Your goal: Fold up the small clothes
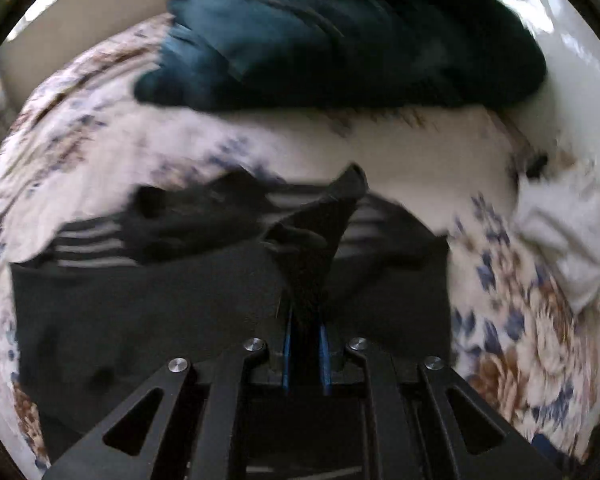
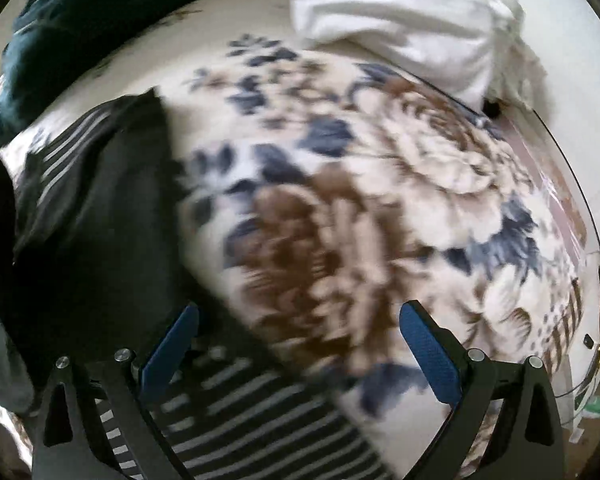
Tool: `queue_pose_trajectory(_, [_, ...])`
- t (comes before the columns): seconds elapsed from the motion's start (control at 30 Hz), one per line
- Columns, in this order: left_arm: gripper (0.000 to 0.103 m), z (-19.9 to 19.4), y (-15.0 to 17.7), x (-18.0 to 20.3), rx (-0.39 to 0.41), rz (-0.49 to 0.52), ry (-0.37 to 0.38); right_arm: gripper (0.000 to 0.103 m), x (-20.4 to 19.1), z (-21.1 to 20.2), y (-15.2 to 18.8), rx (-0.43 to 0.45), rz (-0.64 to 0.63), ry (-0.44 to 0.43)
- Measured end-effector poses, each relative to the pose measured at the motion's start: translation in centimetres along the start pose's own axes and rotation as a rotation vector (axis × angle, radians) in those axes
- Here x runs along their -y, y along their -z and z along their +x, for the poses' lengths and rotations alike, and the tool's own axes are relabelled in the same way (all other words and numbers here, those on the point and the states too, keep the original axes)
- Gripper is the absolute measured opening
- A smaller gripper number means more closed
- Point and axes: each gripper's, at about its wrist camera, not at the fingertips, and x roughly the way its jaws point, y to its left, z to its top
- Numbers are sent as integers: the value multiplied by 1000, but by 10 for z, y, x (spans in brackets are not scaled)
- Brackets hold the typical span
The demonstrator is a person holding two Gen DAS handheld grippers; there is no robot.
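Both views are motion-blurred. Left gripper (image 1: 306, 344): jaws nearly pressed together, a fold of the black striped garment (image 1: 204, 280) is pinched between the blue pads (image 1: 287, 354) and pulled up into a peak. The rest of the garment is spread on the floral blanket (image 1: 140, 152). A dark teal garment (image 1: 340, 40) is seen beyond it, a white garment (image 1: 568, 232) at right. Right gripper (image 2: 300, 336): jaws spread wide, nothing gripped, held over the blanket with the striped edge under its left pad.

Both grippers have black triangular-cutout linkages, silver screw heads and blue-padded fingers (image 2: 428, 356).
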Motion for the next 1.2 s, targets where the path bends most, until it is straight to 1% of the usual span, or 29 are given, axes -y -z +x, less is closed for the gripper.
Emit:
queue_pose_trajectory(0.07, [12,10,4,11,-44,10,41,102,8,-1,-5,-7,8,-45])
queue_pose_trajectory(0.13, [26,10,7,12,-50,8,82,102,10,-4,-10,-20,7,-110])
queue_pose_trajectory(0.17, [45,2,8,7,-48,1,112,102,10,-7,-14,-23,7,-147])
queue_pose_trajectory(0.2, [68,-7,9,-3,-41,-16,123,102,9,-10,-17,-22,7,-171])
queue_pose_trajectory(0.23, [76,-11,12,-8,-31,-30,129,102,8,-13,-20,-24,7,-191])
queue_pose_trajectory(0.27, [78,-26,14,-27,-3,-67,127,102,5,-16,-22,-28,8,-219])
queue_pose_trajectory(0.3, [78,-36,16,-44,15,-101,101,102,0,-21,-27,-32,13,-274])
queue_pose_trajectory(0.33, [78,-41,18,-61,27,-131,77,102,-5,-25,-30,-32,15,-311])
queue_pose_trajectory(0.37, [78,-52,21,-88,42,-180,37,102,-10,-28,-35,-34,14,-348])
queue_pose_trajectory(0.4, [78,-58,24,-109,49,-216,-12,102,-22,-30,-41,-36,4,-393])
queue_pose_trajectory(0.47, [78,-65,32,-156,50,-292,-135,101,-41,-32,-51,-32,-23,-446])
queue_pose_trajectory(0.5, [78,-66,39,-187,43,-334,-204,98,-57,-30,-58,-31,-40,-491])
queue_pose_trajectory(0.53, [78,-64,44,-204,32,-353,-244,96,-68,-28,-62,-38,-50,-516])
queue_pose_trajectory(0.57, [78,-59,52,-232,1,-390,-308,91,-80,-23,-66,-45,-65,-524])
queue_pose_trajectory(0.6, [78,-55,58,-246,-18,-415,-344,81,-98,-15,-71,-54,-93,-516])
queue_pose_trajectory(0.63, [78,-54,65,-265,-35,-452,-387,78,-110,-8,-74,-68,-115,-503])
queue_pose_trajectory(0.67, [78,-55,75,-281,-39,-486,-419,71,-123,-1,-76,-81,-131,-486])
queue_pose_trajectory(0.7, [78,-57,84,-298,-39,-524,-456,67,-138,11,-78,-102,-147,-465])
queue_pose_trajectory(0.73, [78,-60,89,-308,-40,-548,-475,66,-149,21,-77,-126,-162,-435])
queue_pose_trajectory(0.77, [78,-61,95,-316,-40,-569,-488,54,-157,29,-75,-140,-172,-412])
queue_pose_trajectory(0.8, [78,-63,99,-321,-40,-587,-499,31,-166,37,-71,-150,-191,-392])
queue_pose_trajectory(0.83, [78,-63,102,-324,-38,-601,-504,18,-171,39,-67,-129,-213,-340])
queue_pose_trajectory(0.87, [78,-65,106,-328,-34,-618,-504,7,-172,37,-63,-97,-215,-310])
queue_pose_trajectory(0.9, [78,-66,110,-329,-32,-636,-499,7,-170,29,-59,-52,-202,-304])
queue_pose_trajectory(1.0, [78,-65,113,-334,-41,-661,-486,6,-157,2,-52,20,-169,-292])
queue_pose_trajectory(1.1, [78,-59,114,-337,-50,-674,-457,6,-143,-19,-45,65,-157,-250])
queue_pose_trajectory(1.17, [78,-55,114,-336,-54,-674,-435,6,-134,-23,-44,75,-151,-226])
queue_pose_trajectory(1.2, [78,-52,113,-335,-55,-669,-427,6,-129,-24,-47,79,-151,-198])
